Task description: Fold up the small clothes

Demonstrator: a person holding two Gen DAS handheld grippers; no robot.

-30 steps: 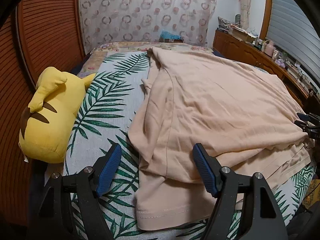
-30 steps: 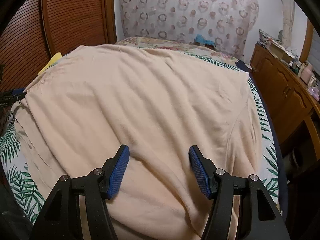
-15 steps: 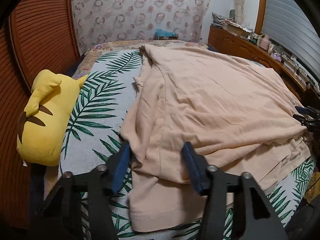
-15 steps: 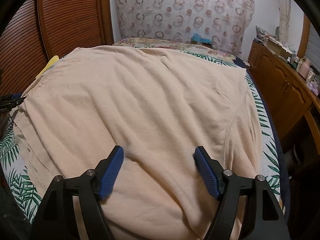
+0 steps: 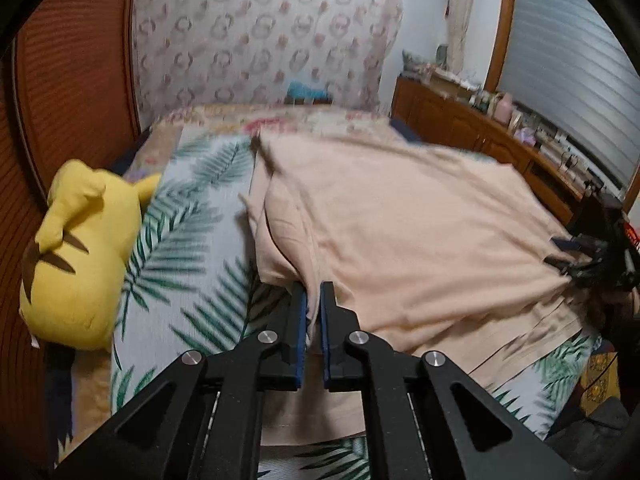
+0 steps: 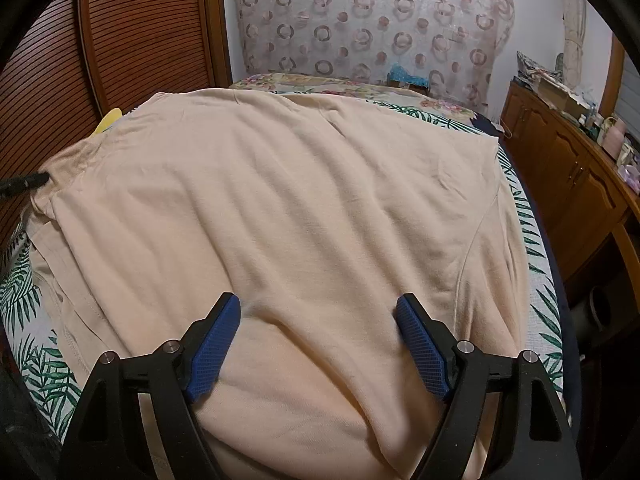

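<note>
We find the peach garment [image 5: 420,232] spread on the bed [image 5: 188,240], right of the yellow plush toy [image 5: 80,256]. Our left tool [image 5: 313,296] has just closed and pinches a fold at the garment's left edge. Our right tool [image 6: 318,316] has just been opening; it stands wide over the garment's near part, pads [image 6: 216,344] clear of cloth.

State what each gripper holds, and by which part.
Left gripper: just closed on the peach shirt, pinching a fold at its near side edge. Right gripper: open, holding nothing.
</note>
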